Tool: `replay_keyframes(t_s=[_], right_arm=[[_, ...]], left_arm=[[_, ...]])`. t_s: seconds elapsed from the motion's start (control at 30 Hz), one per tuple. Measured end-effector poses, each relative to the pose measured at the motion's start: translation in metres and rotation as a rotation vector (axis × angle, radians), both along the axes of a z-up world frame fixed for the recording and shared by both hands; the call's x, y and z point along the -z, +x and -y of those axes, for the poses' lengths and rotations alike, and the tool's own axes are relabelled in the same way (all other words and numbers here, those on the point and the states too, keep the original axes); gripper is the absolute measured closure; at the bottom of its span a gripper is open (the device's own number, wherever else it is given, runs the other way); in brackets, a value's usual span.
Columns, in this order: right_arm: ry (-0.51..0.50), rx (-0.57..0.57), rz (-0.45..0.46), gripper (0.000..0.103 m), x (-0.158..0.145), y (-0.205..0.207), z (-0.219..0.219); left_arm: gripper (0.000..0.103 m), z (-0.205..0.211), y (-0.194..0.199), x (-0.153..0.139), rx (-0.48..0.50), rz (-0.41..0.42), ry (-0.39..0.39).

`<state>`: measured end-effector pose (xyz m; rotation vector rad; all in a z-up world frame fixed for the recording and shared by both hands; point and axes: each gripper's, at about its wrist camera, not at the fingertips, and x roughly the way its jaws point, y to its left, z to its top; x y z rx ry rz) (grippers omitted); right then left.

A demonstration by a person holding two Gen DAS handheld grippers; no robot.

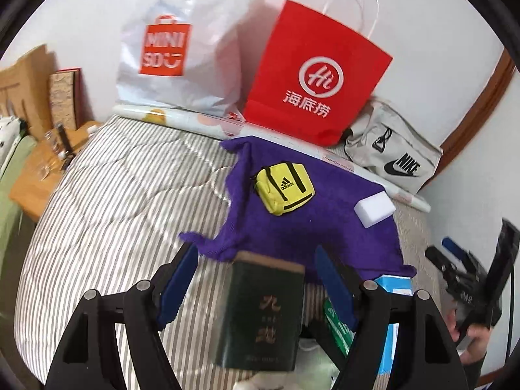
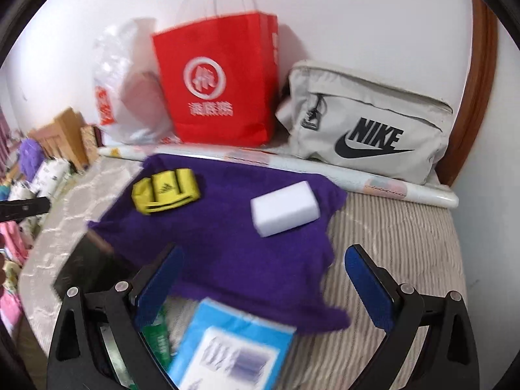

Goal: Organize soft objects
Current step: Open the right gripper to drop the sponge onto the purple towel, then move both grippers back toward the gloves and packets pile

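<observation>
A purple cloth [image 1: 312,208] of soft, fuzzy weave is spread with ragged, rumpled edges over a bed [image 1: 107,195] covered by a quilted spread in thin grey and white stripes. On the far left part of the cloth a small yellow pouch [image 1: 284,188], boxy and shaped like a tiny backpack with black straps and zip, is seen. Near the cloth's right edge a white sponge block [image 1: 373,209], smooth and rectangular, is laid flat, well apart from the pouch.

The left tool [image 1: 256,279] is held low over the near edge of the bed, its blue-padded fingers [image 1: 177,287] spread wide and gripping nothing; a dark green book [image 1: 263,312] with a stiff cover lies between them. The right tool [image 2: 261,286] is likewise released, its blue pads [image 2: 367,287] set wide apart above the near edge of the cloth. In the left wrist view the right tool is seen at the right margin, gripped by a hand [image 1: 471,334]. A glossy blue packet [image 2: 234,344] and a green wrapper [image 2: 159,338] lie nearest the right tool, blurred.

Along the far wall a crinkled white plastic bag [image 1: 182,42], a stiff red paper bag [image 1: 318,71] with cord handles, and a grey fabric waist bag [image 2: 367,120] are lined up behind a long paper roll [image 2: 406,191].
</observation>
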<state>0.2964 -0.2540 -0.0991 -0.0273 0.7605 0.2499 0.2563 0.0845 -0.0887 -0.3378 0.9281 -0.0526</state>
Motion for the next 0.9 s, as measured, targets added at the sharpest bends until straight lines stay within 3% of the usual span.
replay_keyframes(t_s=[0.13,0.27,0.4,0.5,0.6,0.73,0.9], right_arm=[[0.018,-0.009,0.046,0.004,-0.002,-0.04,-0.007],[0.06,-0.044,0.054,0.004,0.005,-0.077,-0.015],[0.038,-0.077,0.01,0.004,0.023,-0.107,-0.032],[0.014,-0.074,0.031,0.004,0.03,-0.131,-0.043],[0.047,-0.098,0.008,0.004,0.035,-0.15,-0.052],[0.071,-0.136,-0.023,0.004,0.046,-0.168,-0.067],[0.101,-0.193,-0.05,0.004,0.061,-0.182,-0.088]], left_arm=[[0.03,-0.003,-0.025,0.005,-0.006,-0.025,0.012],[0.03,-0.007,-0.052,0.013,-0.014,-0.036,-0.023],[0.03,-0.008,-0.074,0.024,-0.021,-0.046,-0.071],[0.03,-0.003,-0.086,0.033,0.003,-0.055,-0.076],[0.03,0.002,-0.099,0.041,0.03,-0.047,-0.063],[0.03,0.008,-0.105,0.055,0.077,-0.107,-0.077],[0.03,0.01,-0.113,0.065,0.107,-0.126,-0.103]])
